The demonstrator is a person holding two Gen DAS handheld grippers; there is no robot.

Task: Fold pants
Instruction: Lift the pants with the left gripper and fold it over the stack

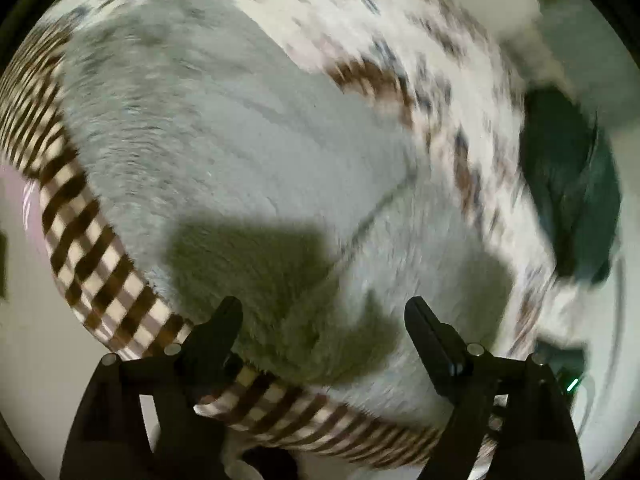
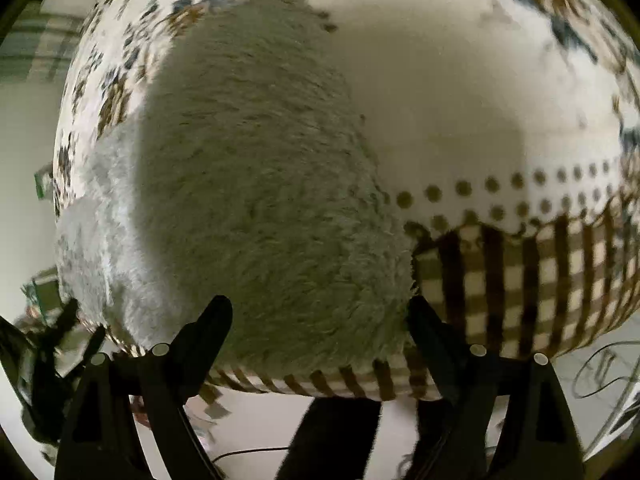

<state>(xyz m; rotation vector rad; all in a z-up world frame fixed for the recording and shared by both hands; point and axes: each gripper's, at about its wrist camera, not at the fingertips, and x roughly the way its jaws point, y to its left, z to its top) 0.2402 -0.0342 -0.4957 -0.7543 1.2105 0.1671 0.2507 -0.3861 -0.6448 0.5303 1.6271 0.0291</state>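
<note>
The pants (image 1: pixel 224 132) are pale grey and fleecy, spread flat on a bed cover, and fill most of the left wrist view. They also fill the left and middle of the right wrist view (image 2: pixel 256 208). My left gripper (image 1: pixel 323 312) is open, its fingers spread just above the near edge of the fabric, holding nothing. My right gripper (image 2: pixel 320 312) is open too, fingers wide over the pants' near edge beside the checked border, holding nothing. Gripper shadows fall on the fleece.
The bed cover (image 1: pixel 420 40) is white with a brown-blue floral print and a brown checked border (image 2: pixel 520 280). A dark green item (image 1: pixel 572 188) lies at the bed's right side. Cables (image 2: pixel 604 372) lie on the pale floor. Dark clutter (image 2: pixel 36 352) sits at lower left.
</note>
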